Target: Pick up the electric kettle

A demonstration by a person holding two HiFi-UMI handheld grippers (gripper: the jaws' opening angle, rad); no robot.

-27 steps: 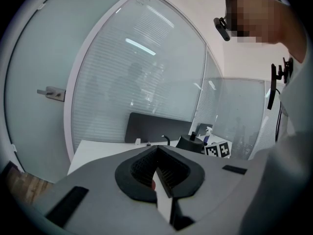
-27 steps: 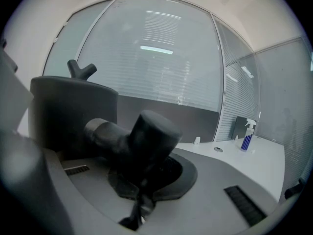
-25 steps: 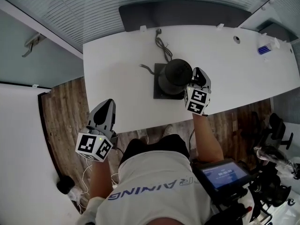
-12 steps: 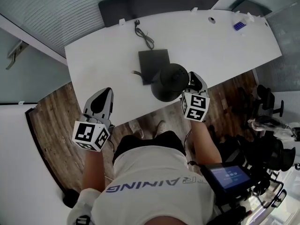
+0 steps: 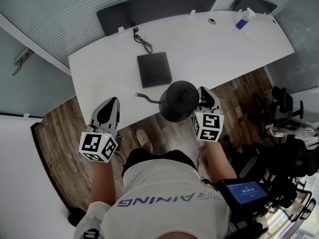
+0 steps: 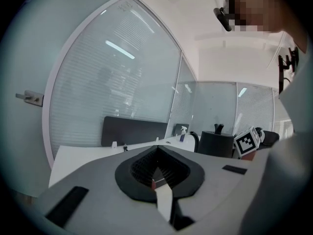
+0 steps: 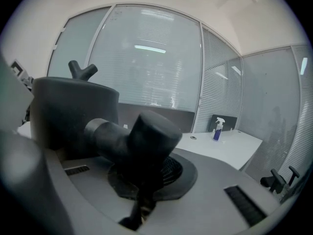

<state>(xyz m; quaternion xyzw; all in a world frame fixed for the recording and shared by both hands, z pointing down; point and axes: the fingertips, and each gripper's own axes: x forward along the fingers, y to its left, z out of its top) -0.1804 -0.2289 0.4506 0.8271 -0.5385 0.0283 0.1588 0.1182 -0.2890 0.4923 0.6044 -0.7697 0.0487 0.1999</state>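
At frame centre the kettle (image 5: 178, 99), lid on and contents hidden, hangs over the table's (image 5: 224, 44) near edge, apart from its square base (image 5: 154, 69). The right gripper (image 5: 201, 97) pinches its handle (image 7: 122, 136). The left gripper (image 5: 112, 103), lower left, has its fingers pressed together on nothing.

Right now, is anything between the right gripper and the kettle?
Nothing visible: the right gripper is shut on the kettle by its handle, and the kettle is held off its base.
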